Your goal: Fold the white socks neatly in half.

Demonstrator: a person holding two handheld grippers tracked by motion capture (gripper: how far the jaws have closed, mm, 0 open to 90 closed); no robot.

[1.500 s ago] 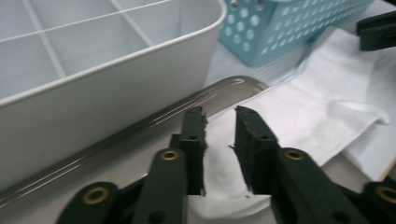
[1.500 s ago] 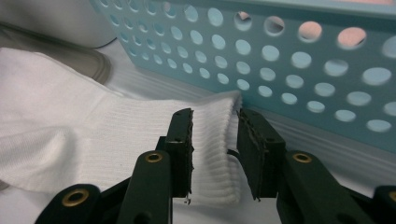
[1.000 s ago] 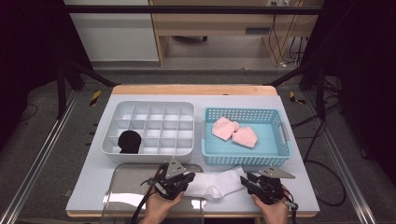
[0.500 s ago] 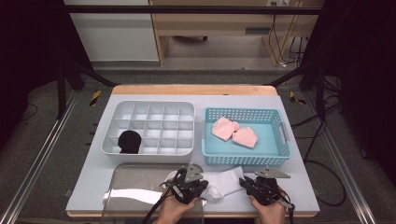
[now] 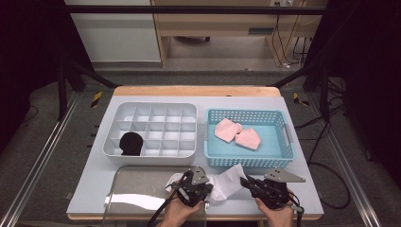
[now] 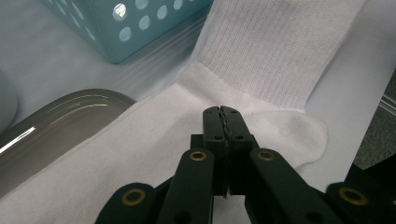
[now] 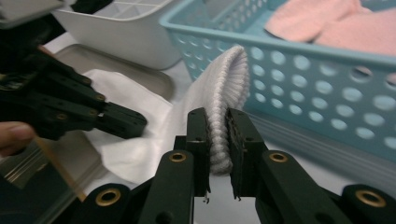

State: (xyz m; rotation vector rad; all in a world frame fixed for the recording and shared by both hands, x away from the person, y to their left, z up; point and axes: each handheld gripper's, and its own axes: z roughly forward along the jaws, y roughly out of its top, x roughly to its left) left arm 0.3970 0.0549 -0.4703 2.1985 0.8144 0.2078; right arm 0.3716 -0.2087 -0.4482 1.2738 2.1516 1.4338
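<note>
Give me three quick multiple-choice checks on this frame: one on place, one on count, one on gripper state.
1. Where does the black sock lie?
A. in the blue basket
B. in a front-left compartment of the divided tray
C. on the table edge

2. How many pink items lie in the blue basket?
A. two
B. four
C. none

3. What is the right gripper doing?
A. hanging open above the basket
B. shut on the white sock
C. shut on a pink item

Key: 1 B, the high view shows it in the divided tray. 2 A, two lie side by side. 3 B, the white sock has its ribbed cuff pinched between the jaws.
</note>
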